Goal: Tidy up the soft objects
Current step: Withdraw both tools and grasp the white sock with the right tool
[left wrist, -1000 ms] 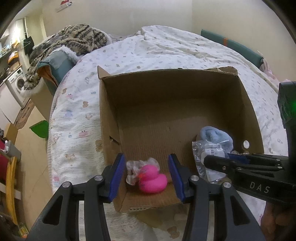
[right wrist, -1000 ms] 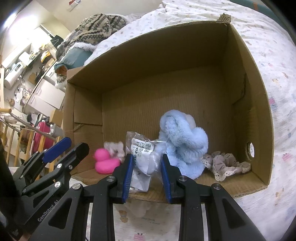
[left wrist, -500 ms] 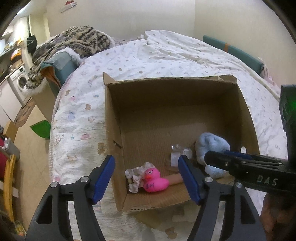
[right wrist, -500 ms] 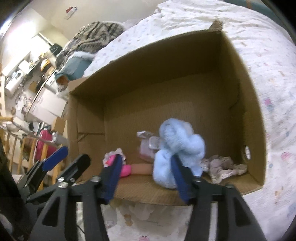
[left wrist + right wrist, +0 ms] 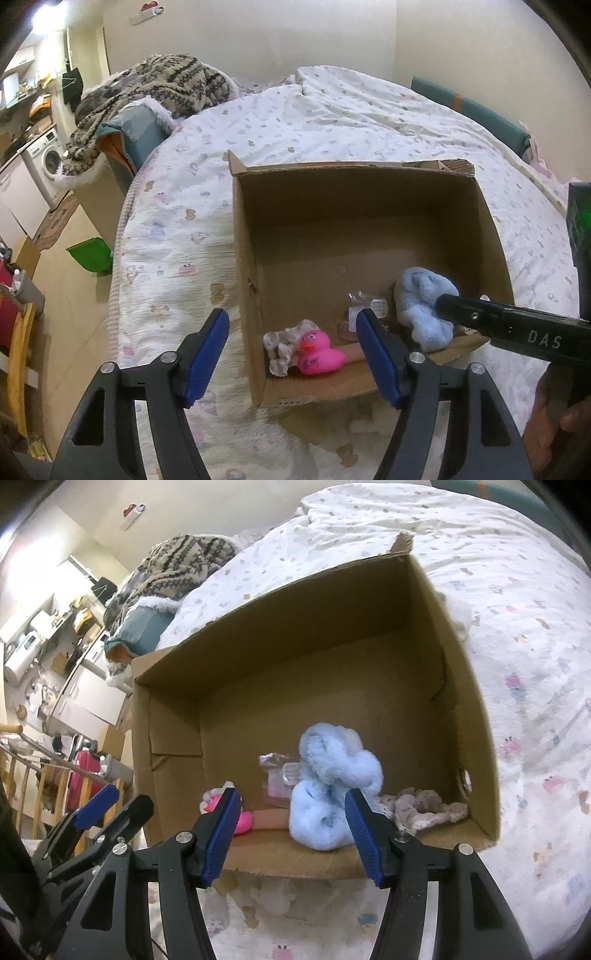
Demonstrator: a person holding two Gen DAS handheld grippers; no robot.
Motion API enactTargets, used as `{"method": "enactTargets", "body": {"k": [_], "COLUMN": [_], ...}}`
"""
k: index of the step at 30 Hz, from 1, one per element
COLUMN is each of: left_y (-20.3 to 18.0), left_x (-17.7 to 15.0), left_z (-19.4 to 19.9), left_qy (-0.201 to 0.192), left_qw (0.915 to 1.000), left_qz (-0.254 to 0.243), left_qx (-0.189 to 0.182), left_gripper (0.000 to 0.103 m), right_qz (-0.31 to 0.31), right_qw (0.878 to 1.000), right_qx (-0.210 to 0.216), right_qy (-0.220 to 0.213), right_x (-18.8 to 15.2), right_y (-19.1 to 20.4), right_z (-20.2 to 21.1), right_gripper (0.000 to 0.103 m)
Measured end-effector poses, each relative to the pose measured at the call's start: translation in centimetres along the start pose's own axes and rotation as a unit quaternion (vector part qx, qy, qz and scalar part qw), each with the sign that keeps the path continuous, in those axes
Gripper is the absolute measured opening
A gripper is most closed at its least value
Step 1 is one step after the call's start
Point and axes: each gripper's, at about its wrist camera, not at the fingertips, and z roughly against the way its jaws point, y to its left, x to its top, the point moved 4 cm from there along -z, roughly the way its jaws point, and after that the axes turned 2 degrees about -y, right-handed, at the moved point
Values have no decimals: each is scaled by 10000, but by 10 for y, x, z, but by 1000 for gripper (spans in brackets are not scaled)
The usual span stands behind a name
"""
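Observation:
An open cardboard box [image 5: 369, 173] stands on the bed. Along its near wall lie a pink duck [image 5: 317, 356] against a white lace scrunchie [image 5: 282, 345], a clear plastic packet [image 5: 365, 306] and a fluffy light-blue soft thing [image 5: 424, 306]. My left gripper [image 5: 291, 328] hangs open above the box's near left corner, nothing between its fingers. My right gripper [image 5: 291, 801] is open too, above the near wall, in front of the blue soft thing [image 5: 332, 775] without touching it. A greyish lace cloth [image 5: 421, 808] lies in the box's right corner, and the packet [image 5: 277, 775] sits left of the blue thing.
The box rests on a white patterned quilt [image 5: 332, 110]. A knitted blanket heap [image 5: 159, 85] lies at the bed's far left. A green bin [image 5: 92, 254] and a washing machine [image 5: 48, 162] stand on the floor to the left. A hand [image 5: 557, 424] holds the right gripper.
Both grippers opened and drew back from the box. The left one let go of the pink duck. The right one released the plastic packet, which now lies on the box floor.

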Motion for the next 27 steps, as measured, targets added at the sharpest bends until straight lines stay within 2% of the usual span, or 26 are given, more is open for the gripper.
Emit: {"method": "enactTargets", "body": {"k": [7,9,12,19,27], "left_y": [19,23,30,47,58], "left_x": [-9,-14,-24,-51,-60], "left_z": [15,18,21,18,21], "left_qy": [71,130,255,633,709], "left_qw": [9994,9989,9979,9933,9900], "left_qz": [343,444,549,926,1164], "left_qx": [79,111,218,285,373], "left_gripper": [69,69,69,68,68], "right_qz": [116,147,81,-45,-234], "right_qw": [9998,9998,9999,9997,9988], "right_qx": [-124,-127,-86,-112,-202], "right_qy": [-71,-58,13,197,384], "right_x": [-10,-15,-25,-53,-71], "right_y": [0,0,0,1,-7], "right_z": [17,21,24,29,26], "right_gripper": [63,73,81,82,82]}}
